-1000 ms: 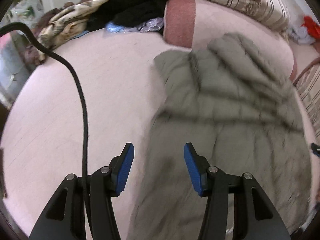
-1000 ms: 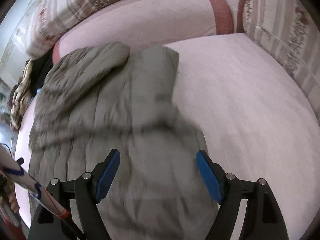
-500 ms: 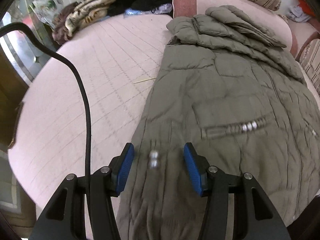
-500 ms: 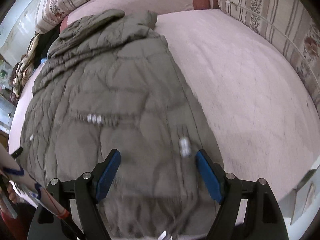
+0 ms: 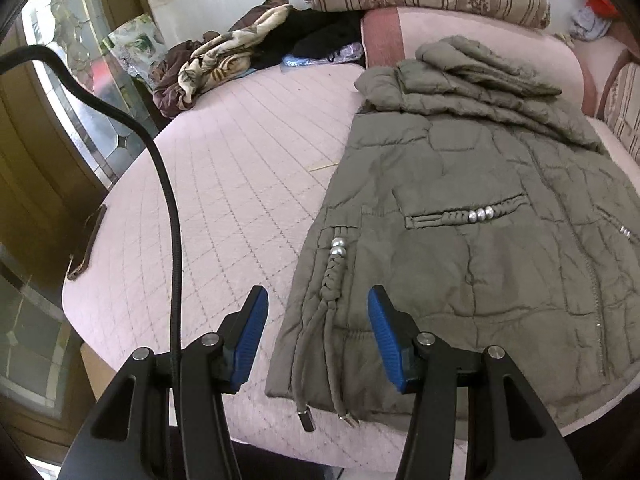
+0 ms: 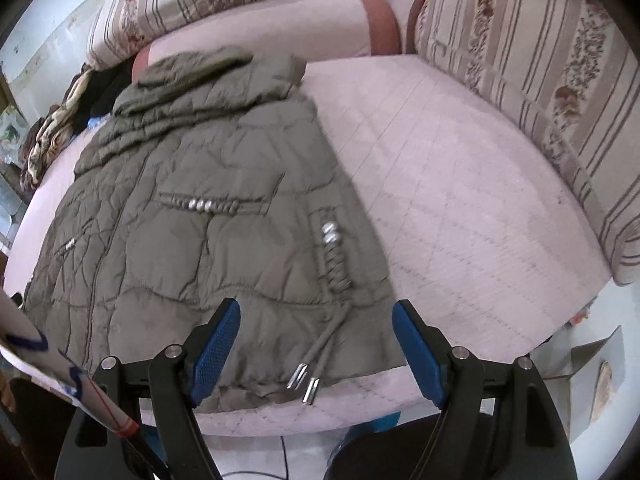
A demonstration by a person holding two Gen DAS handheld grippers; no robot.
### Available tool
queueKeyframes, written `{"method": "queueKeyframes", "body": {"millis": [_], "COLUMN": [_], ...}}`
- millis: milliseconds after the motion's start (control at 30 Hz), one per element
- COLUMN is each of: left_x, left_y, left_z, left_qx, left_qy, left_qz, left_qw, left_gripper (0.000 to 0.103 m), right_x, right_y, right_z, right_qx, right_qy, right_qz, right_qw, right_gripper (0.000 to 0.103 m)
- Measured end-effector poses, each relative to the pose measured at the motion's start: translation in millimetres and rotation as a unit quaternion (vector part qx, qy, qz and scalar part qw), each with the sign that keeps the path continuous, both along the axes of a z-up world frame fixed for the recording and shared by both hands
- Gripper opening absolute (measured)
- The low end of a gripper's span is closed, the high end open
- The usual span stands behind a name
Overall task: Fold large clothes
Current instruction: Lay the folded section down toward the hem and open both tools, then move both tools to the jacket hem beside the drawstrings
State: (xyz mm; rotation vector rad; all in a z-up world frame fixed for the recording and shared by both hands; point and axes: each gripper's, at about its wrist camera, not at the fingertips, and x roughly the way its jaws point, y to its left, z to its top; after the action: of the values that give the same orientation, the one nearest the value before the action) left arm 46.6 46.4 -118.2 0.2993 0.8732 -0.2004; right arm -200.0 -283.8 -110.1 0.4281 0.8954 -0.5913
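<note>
An olive-green quilted jacket (image 5: pixel 472 216) lies flat on the pink quilted sofa seat (image 5: pixel 240 184), hem toward me, sleeves folded across its top. My left gripper (image 5: pixel 316 334) hangs open over the hem's left corner, where a braided cord with silver beads (image 5: pixel 334 276) lies between the blue pads without touching them. In the right wrist view the same jacket (image 6: pixel 192 208) fills the left half. My right gripper (image 6: pixel 316 350) is open wide above the hem's right corner, with another beaded cord (image 6: pixel 334 264) and its metal tips below it.
A heap of other clothes (image 5: pixel 240 56) sits at the seat's far left. Striped floral cushions (image 6: pixel 532 80) line the back and right side. A black cable (image 5: pixel 168 208) runs past the left gripper. The seat's front edge (image 6: pixel 320 412) drops to the floor just below both grippers.
Both grippers have drawn back from the jacket's middle toward its hem and the seat's front edge. Their jaws have stayed as wide as before. The jacket has not shifted.
</note>
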Motion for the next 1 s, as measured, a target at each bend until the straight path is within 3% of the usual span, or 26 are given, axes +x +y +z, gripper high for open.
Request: {"method": "queueKeyframes", "body": {"millis": [333, 767, 900, 1000], "left_x": [5, 23, 42, 66], "left_y": [11, 26, 45, 64], "left_z": [-6, -7, -4, -10], "left_qx": [-0.013, -0.02, -0.056, -0.106], "left_qy": [0.023, 0.03, 0.05, 0.081], "left_qz": [0.018, 0.047, 0.063, 0.074], "left_qw": [0.9995, 0.9983, 0.9953, 0.9883], "left_gripper": [0.051, 0.051, 0.056, 0.061], "right_x": [0, -2, -2, 0], "right_y": [-36, -73, -83, -92], "right_z": [-7, -29, -38, -47], "right_qx": [0.011, 0.077, 0.115, 0.155], "right_qy": [0.003, -0.016, -0.037, -0.061], "right_qz": [-0.045, -0.082, -0.082, -0.082], "right_qw": [0.999, 0.994, 0.989, 0.983], "right_gripper": [0.083, 0.084, 0.086, 0.086]}}
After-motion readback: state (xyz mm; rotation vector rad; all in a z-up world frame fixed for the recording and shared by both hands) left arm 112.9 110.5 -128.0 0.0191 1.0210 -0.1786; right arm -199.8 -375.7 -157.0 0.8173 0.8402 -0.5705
